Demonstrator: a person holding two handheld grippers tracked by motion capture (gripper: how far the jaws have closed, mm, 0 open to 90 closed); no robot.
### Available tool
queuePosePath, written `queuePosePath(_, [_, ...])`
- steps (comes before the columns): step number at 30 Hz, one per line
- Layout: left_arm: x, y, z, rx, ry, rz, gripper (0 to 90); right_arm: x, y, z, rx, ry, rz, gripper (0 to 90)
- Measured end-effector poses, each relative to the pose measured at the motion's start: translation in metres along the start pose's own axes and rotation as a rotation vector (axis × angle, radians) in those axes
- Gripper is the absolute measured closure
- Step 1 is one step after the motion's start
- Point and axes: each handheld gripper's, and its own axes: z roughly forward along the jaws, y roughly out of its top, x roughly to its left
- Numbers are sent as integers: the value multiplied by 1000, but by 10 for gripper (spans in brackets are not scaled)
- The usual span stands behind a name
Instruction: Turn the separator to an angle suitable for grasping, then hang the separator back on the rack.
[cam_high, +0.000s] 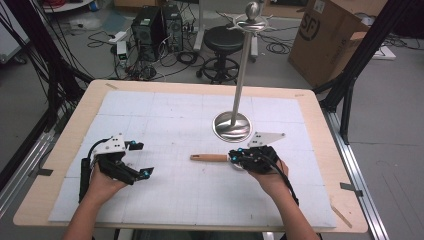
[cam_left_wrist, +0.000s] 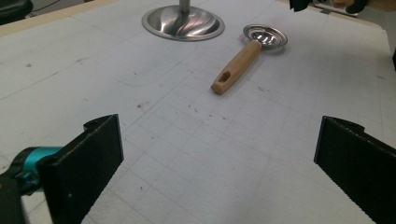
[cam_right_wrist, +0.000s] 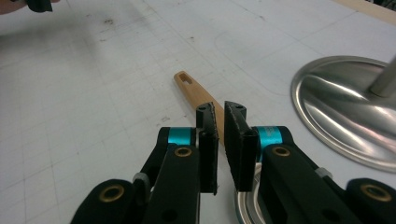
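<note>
1. The left gripper (cam_high: 134, 159) rests low at the near left of the white mat (cam_high: 165, 112), jaws spread wide with nothing between them. Risk: it is well apart from the spoon (cam_left_wrist: 249, 52), so it cannot steady the spoon if that slides.

2. The spoon lies flat on the mat, near the middle. Its wooden handle (cam_high: 208, 158) points left and its metal bowl (cam_left_wrist: 265, 36) lies to the right, just in front of the stand's round base (cam_high: 232, 126). Risk: a push along the handle would probably drive the bowl against the base.

3. The right gripper (cam_high: 244, 154) hovers over the bowl end of the spoon. Its jaws are nearly closed, with a narrow gap, and hold nothing; the handle lies below them, not between them. Risk: lowered as it is, the jaws would likely land on top of the handle and press or skid it rather than straddle it.

4. The tall stand (cam_high: 242, 75) rises just beyond the right gripper. Risk: a lift or swing toward the far side could strike the pole and tip it.
</note>
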Motion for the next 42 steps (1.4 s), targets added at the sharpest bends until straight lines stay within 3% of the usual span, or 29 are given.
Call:
queuePosePath(10, [0,0,0,-16,-9,-3,19,-10,-21,-32,-100,-15,27,790])
queuePosePath(20, [0,1,-2,-33,-19,-4,19,-19,-24,-39,-145,-3,49,722])
queuePosePath(28, [-1,1,-2,-42,-36,2,19,-23,-24,-37,-174,-16,52,547])
queuePosePath(37, [0,0,-5,-50,-35,-3,19,-26,-24,-36,-202,-78,42,307])
queuePosePath(42, [-1,0,-3,-45,-37,-1,19,-29,-25,-40,-216,-90,51,288])
